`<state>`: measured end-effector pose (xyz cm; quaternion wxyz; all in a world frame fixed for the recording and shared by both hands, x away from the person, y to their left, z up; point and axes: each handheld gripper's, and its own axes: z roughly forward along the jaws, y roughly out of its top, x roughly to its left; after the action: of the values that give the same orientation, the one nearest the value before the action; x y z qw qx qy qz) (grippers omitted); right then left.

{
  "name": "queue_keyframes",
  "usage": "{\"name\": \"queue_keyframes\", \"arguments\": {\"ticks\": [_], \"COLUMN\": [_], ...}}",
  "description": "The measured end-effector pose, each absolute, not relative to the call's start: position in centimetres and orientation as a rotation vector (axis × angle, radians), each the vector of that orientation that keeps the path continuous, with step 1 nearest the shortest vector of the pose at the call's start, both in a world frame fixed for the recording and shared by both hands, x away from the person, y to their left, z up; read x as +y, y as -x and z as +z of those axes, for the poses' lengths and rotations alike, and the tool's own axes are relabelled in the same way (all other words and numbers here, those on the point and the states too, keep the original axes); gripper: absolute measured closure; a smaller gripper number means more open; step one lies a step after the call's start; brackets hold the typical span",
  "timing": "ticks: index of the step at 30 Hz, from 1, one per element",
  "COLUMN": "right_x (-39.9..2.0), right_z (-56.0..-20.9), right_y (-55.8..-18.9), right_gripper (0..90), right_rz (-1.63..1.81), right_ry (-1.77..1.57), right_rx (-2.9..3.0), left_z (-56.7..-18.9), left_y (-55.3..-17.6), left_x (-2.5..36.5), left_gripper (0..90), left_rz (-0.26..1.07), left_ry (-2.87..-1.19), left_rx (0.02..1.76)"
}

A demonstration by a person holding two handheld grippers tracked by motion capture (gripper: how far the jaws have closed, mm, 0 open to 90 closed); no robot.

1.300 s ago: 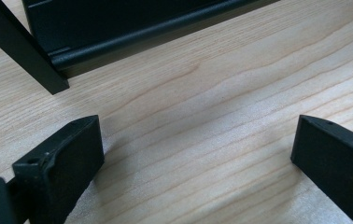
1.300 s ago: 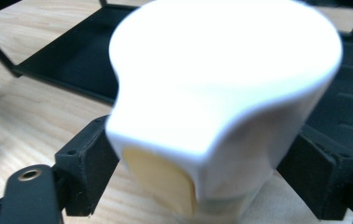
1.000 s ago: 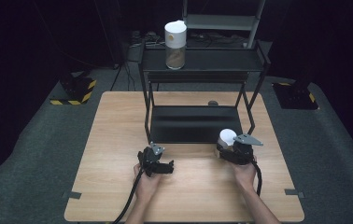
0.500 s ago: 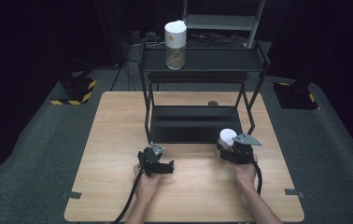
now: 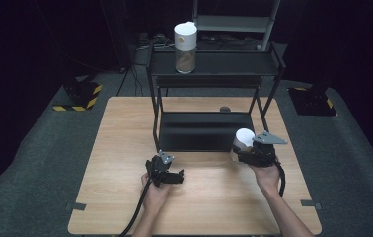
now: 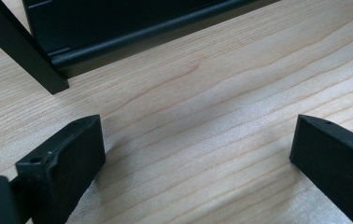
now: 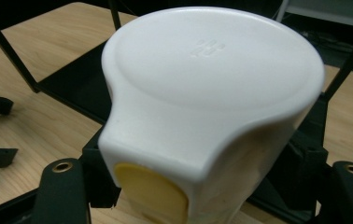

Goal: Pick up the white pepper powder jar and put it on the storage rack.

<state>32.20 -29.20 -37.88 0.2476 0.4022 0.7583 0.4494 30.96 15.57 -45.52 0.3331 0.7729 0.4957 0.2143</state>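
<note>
White lid (image 5: 244, 138) sits at centre right of the high view, clamped between the jaws of our right gripper (image 5: 253, 154), just in front of the lower shelf (image 5: 204, 131) of the black rack (image 5: 214, 64). In the right gripper view that lid (image 7: 212, 88) takes up most of the frame, its flat top toward the camera, with a yellow patch (image 7: 149, 191) showing at its lower edge, bottom centre.

Our left gripper (image 5: 167, 174) lies at lower centre-left of the high view, low over the wooden table (image 5: 110, 163), with its jaws spread wide and nothing between them. In the left gripper view we see bare wood grain (image 6: 202, 121) between the two black jaws, and the rack's base rail (image 6: 132, 32) crossing the upper left.

On the rack's top shelf, upper centre of the high view, stands a clear jar with a white cap (image 5: 185, 40). A small dark round object (image 5: 224, 109) rests on the table behind the lower shelf; we cannot tell what it is.
</note>
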Motion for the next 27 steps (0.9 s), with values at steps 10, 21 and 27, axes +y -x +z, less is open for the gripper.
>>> {"name": "queue_keyframes", "arguments": {"ticks": [10,21,27], "right_x": [-29.8,-31.7,-32.3], "right_z": [-33.8,-27.7,-24.9], "right_y": [-33.2,-34.5,-35.0], "right_gripper": [30.1,30.2,30.2], "right_rz": [1.247,1.321,1.348], "right_ry": [-1.089,-1.072,-1.084], "right_rx": [2.091,2.111,2.106], "left_z": [-45.5,-45.5,-45.5], "left_y": [-31.0,-31.0,-31.0], "left_x": [15.6,15.6,15.6], "left_gripper": [3.3,3.3,3.3], "left_rz": [0.559,0.558,0.558], "left_ry": [-2.018,-2.018,-2.018], "left_rx": [1.295,1.295,1.295]}}
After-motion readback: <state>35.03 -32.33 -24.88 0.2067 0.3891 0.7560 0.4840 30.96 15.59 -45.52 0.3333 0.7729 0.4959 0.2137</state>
